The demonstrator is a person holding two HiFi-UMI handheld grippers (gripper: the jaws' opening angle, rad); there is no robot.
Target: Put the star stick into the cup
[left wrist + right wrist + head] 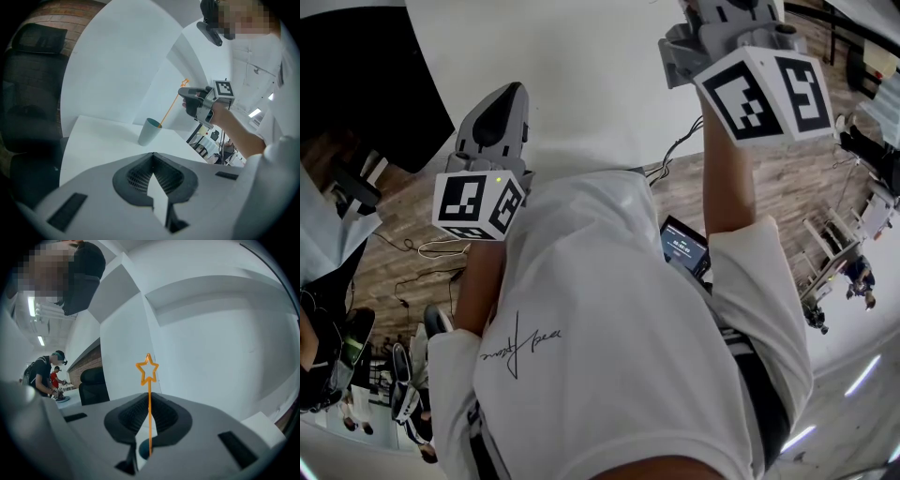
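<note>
- On the white table (pixel 98 140), toward its far edge: teal cup (pixel 149 132), upright, mouth open.
- Orange star stick (pixel 169 108): thin shaft with an outline star at the upper end. The lower end sits at the right side of the cup's mouth, apparently just inside the rim. The shaft leans up and to the right from the cup.
- Right gripper (pixel 186 99): held above and to the right of the cup, clamped on the upper part of the shaft. Right gripper view: jaws drawn narrow on the shaft, which runs upright between the pads. The star stands clear above the jaw tips, and a patch of teal cup shows low in the gap beneath them.
- Left gripper (pixel 153 154): jaws pressed together with nothing between them. It points toward the cup from the near side of the table, well apart from it.
- Head view: white shirt (pixel 609 328) fills the middle. The left gripper is at left by the table edge and the right gripper is higher, at upper right. Wooden floor (pixel 806 187) lies below.
- Black office chair (pixel 33 70) stands beyond the table's left side.
</note>
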